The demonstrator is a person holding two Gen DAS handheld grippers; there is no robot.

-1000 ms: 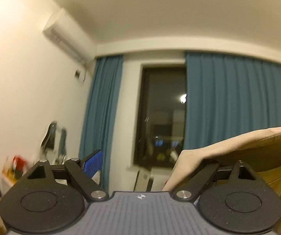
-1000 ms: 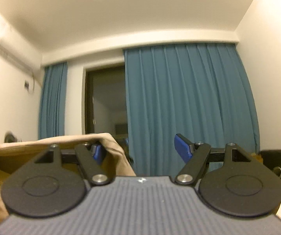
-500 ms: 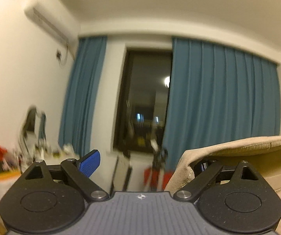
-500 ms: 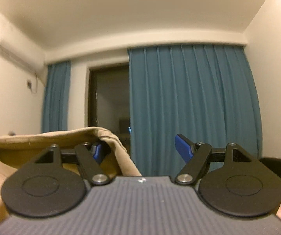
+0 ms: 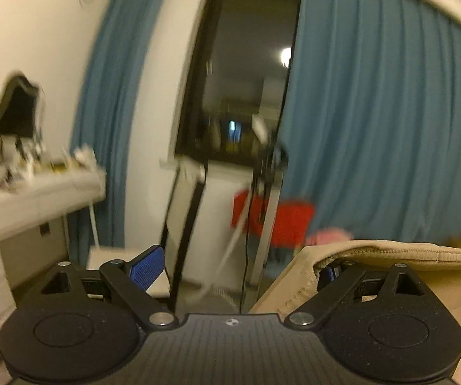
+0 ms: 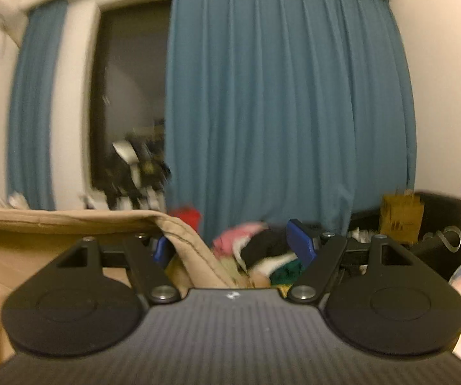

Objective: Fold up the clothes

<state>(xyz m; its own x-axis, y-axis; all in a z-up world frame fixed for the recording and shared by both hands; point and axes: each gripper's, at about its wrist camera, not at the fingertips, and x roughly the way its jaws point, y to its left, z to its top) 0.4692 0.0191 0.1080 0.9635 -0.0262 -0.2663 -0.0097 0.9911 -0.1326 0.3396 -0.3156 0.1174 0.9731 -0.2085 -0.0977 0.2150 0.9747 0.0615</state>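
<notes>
A tan garment (image 5: pixel 390 253) hangs stretched between my two grippers, held up in the air. In the left wrist view its edge is draped over the right blue finger (image 5: pixel 328 272) of my left gripper (image 5: pixel 236 269), whose jaws stand wide apart. In the right wrist view the same tan garment (image 6: pixel 70 221) is draped over the left blue finger (image 6: pixel 159 248) of my right gripper (image 6: pixel 230 243), also wide open. Each gripper's other finger is bare.
Blue curtains (image 6: pixel 278 96) and a dark window (image 5: pixel 243 80) face me. A heap of mixed clothes (image 6: pixel 256 250) lies below the curtain. A red item (image 5: pixel 278 221) sits by a stand. A cluttered white shelf (image 5: pixel 38 186) is left; a dark sofa (image 6: pixel 439 224) is right.
Both views have tilted down from the ceiling toward the room, bringing the clothes heap and furniture into sight. The tan garment stays hooked on both grippers, still stretched between them.
</notes>
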